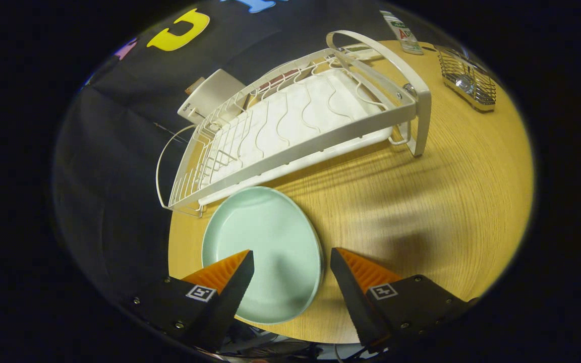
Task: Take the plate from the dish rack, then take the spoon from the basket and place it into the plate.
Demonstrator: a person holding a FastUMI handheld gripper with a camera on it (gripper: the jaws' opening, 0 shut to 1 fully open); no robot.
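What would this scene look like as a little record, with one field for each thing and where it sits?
plate: pale green plate flat on the wooden table, out of the rack, partly between the fingers
dish rack: white wire dish rack beyond the plate, nothing in it
basket: small wire basket at the far side of the table
spoon: something shiny in the basket, too small to tell
gripper: gripper open, fingers either side of the plate's near edge, holding nothing

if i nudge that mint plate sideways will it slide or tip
The plate lies flat on the smooth wooden table, so it would probably slide, not tip. Its glossy surface looks slippery and rigid, likely breakable if dropped. The open tongs straddle its rim without gripping it; pushing near the low rim should move it evenly.
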